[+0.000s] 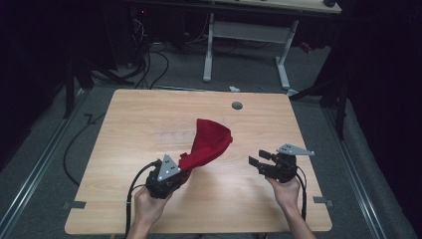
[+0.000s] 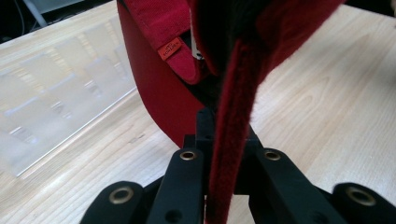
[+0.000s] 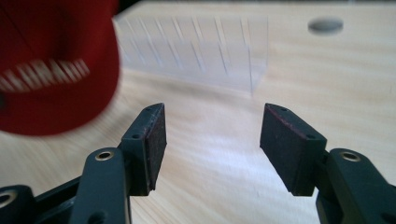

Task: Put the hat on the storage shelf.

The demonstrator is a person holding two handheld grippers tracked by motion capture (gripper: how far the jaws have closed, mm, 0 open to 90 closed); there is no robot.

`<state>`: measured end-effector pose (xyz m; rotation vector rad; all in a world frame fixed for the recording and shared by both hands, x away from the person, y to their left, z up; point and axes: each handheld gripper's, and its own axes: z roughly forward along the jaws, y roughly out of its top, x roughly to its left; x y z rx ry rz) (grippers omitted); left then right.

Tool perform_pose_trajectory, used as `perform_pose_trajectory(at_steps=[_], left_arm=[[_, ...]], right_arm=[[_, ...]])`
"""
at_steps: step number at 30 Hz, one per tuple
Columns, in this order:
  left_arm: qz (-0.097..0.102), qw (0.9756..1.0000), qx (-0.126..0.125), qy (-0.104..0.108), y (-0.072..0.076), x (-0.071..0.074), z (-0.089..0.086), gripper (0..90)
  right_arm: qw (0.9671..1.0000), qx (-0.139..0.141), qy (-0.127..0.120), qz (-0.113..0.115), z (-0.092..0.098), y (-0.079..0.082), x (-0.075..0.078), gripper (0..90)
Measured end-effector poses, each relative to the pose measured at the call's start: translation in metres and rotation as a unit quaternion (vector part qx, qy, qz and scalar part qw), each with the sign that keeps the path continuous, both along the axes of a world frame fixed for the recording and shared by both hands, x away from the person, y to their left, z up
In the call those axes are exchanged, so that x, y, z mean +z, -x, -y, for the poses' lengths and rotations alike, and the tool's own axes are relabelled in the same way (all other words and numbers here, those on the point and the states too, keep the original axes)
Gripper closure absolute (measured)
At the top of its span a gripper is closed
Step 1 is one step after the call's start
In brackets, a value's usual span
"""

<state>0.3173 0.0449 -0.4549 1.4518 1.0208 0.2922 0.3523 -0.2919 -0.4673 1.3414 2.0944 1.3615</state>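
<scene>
one red fabric cap (image 1: pixel 209 142) clamped in left gripper (image 1: pixel 171 177), long axis toward far-right; right gripper (image 1: pixel 263 162) jaws apart, wooden table (image 1: pixel 149 114) edge near.

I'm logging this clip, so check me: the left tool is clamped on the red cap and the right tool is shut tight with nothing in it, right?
Not quite. The right tool is open, not shut: the right gripper view shows its two jaws spread wide apart with bare table between them. It does hold nothing, and the left tool is clamped on the red cap.
</scene>
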Motion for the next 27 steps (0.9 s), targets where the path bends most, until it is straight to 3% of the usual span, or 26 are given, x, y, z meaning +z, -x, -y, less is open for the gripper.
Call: perform_pose_trajectory(at_steps=[2, 3, 4, 6, 7, 8, 9, 10, 11, 13, 19, 21, 27], left_arm=[[-0.004, 0.9999, 0.006, 0.013, -0.003, 0.003, -0.006, 85.3], [-0.004, 0.9999, 0.006, 0.013, -0.003, 0.003, -0.006, 85.3], [-0.006, 0.9998, 0.009, 0.019, -0.005, 0.005, -0.009, 85.3], [-0.007, 0.9997, 0.010, 0.023, -0.005, 0.006, -0.011, 85.3], [-0.005, 0.9995, -0.016, -0.026, -0.006, 0.007, -0.021, 85.3], [-0.006, 0.9989, -0.023, -0.041, -0.007, 0.007, -0.024, 85.3], [-0.012, 0.9995, 0.010, 0.026, -0.008, 0.009, -0.016, 85.4], [-0.015, 0.9940, 0.041, 0.100, -0.010, 0.012, -0.008, 85.3], [-0.015, 0.9988, 0.018, 0.043, -0.011, 0.011, -0.018, 85.3], [-0.017, 0.9981, 0.023, 0.055, -0.013, 0.015, -0.022, 85.4], [-0.022, 0.9955, 0.041, 0.082, -0.021, 0.024, -0.036, 85.4], [-0.024, 0.9944, 0.050, 0.090, -0.025, 0.025, -0.041, 85.4], [-0.022, 0.9916, 0.068, 0.108, -0.032, 0.033, -0.052, 85.3]], right_arm=[[0.9995, -0.007, 0.024, -0.018, -0.003, -0.001, -0.019, 40.9], [0.9995, -0.007, 0.024, -0.018, -0.003, -0.001, -0.019, 40.9], [0.9987, -0.010, 0.046, -0.021, -0.005, -0.001, -0.027, 40.9], [0.9982, -0.014, 0.054, -0.024, -0.006, -0.001, -0.030, 40.8], [0.9959, -0.021, 0.085, -0.023, -0.008, -0.001, -0.037, 40.7], [0.9959, -0.021, 0.085, -0.023, -0.008, -0.001, -0.037, 40.7], [0.9955, -0.022, 0.089, -0.024, -0.008, -0.001, -0.039, 40.6], [0.9943, -0.023, 0.100, -0.026, -0.009, -0.001, -0.044, 40.5], [0.9939, -0.024, 0.105, -0.027, -0.010, -0.001, -0.046, 40.5], [0.9911, -0.033, 0.126, -0.028, -0.011, -0.001, -0.054, 39.9], [0.9890, -0.039, 0.141, -0.025, -0.013, 0.001, -0.060, 38.8], [0.9866, -0.039, 0.155, -0.030, -0.015, -0.001, -0.063, 38.4], [0.9866, -0.039, 0.155, -0.037, -0.015, -0.002, -0.063, 37.7]])
